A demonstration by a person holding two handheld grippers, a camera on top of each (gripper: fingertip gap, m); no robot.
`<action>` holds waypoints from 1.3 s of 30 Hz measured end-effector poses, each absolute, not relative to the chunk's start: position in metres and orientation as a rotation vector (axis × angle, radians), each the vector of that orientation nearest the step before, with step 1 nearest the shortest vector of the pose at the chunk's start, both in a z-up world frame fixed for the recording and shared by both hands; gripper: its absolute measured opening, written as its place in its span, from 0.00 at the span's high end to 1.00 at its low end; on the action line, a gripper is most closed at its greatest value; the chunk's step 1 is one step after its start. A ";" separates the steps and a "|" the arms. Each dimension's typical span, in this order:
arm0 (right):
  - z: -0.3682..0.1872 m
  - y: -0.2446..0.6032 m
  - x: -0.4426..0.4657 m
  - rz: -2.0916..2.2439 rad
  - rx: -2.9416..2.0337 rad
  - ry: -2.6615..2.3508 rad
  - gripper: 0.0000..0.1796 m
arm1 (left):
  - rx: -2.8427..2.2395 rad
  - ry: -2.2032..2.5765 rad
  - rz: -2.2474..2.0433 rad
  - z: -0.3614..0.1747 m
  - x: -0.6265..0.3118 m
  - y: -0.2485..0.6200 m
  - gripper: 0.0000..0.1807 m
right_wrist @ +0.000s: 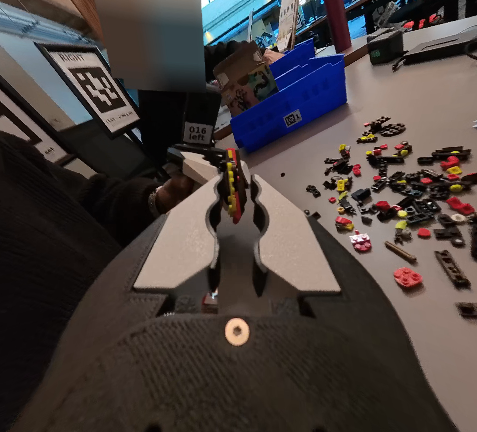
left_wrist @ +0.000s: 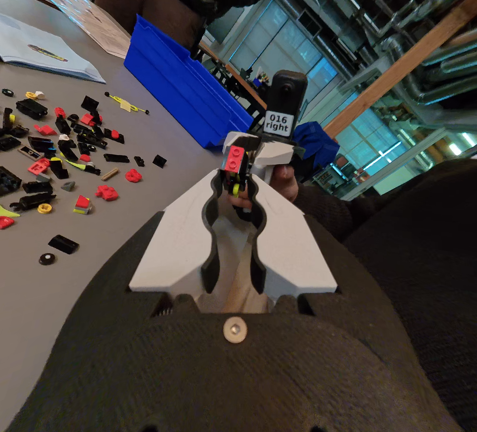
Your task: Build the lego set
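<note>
A small lego assembly [left_wrist: 234,158] of red, black and yellow pieces is held in the air above the table's near edge. My left gripper [left_wrist: 235,177] is shut on its lower black and yellow part. My right gripper [right_wrist: 238,180] faces it from the other side. Its jaws stand narrowly apart around the assembly [right_wrist: 233,195], with one pad against it and a small gap at the other. The right gripper also shows in the left wrist view [left_wrist: 249,147], and the left gripper in the right wrist view [right_wrist: 219,162]. Many loose pieces [left_wrist: 64,148] lie on the grey table [left_wrist: 154,135].
A blue bin [left_wrist: 180,89] stands at the back of the table, holding a cardboard box [right_wrist: 245,78]. An open instruction booklet [left_wrist: 38,53] lies beyond the loose pieces [right_wrist: 413,187]. A marker sign [right_wrist: 95,86] stands to the left. Black devices [right_wrist: 384,47] sit far right. Left and right tips are no more than a few centimetres apart.
</note>
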State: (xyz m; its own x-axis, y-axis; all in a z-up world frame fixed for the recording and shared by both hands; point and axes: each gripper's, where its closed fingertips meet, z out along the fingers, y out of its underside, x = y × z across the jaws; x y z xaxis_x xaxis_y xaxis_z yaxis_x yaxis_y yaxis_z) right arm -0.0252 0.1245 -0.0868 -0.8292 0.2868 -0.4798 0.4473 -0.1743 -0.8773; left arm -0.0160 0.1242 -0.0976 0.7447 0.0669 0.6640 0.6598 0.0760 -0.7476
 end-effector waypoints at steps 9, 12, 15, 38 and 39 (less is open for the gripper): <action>-0.093 0.136 -0.019 -2.113 0.862 1.983 0.88 | -1.532 -0.524 -0.446 -0.098 -0.012 0.136 0.91; -0.098 0.137 -0.010 -2.061 0.839 1.994 0.87 | -1.571 -0.474 -0.427 -0.099 -0.009 0.141 0.91; -0.096 0.142 -0.007 -2.081 0.845 1.995 0.88 | -1.592 -0.432 -0.429 -0.099 -0.005 0.149 0.91; -0.084 0.203 0.010 -2.237 1.037 1.889 0.93 | -1.580 -0.274 -0.681 -0.092 0.014 0.203 0.90; -0.085 0.205 0.011 -2.233 1.046 1.898 0.93 | -1.576 -0.264 -0.686 -0.090 0.014 0.203 0.88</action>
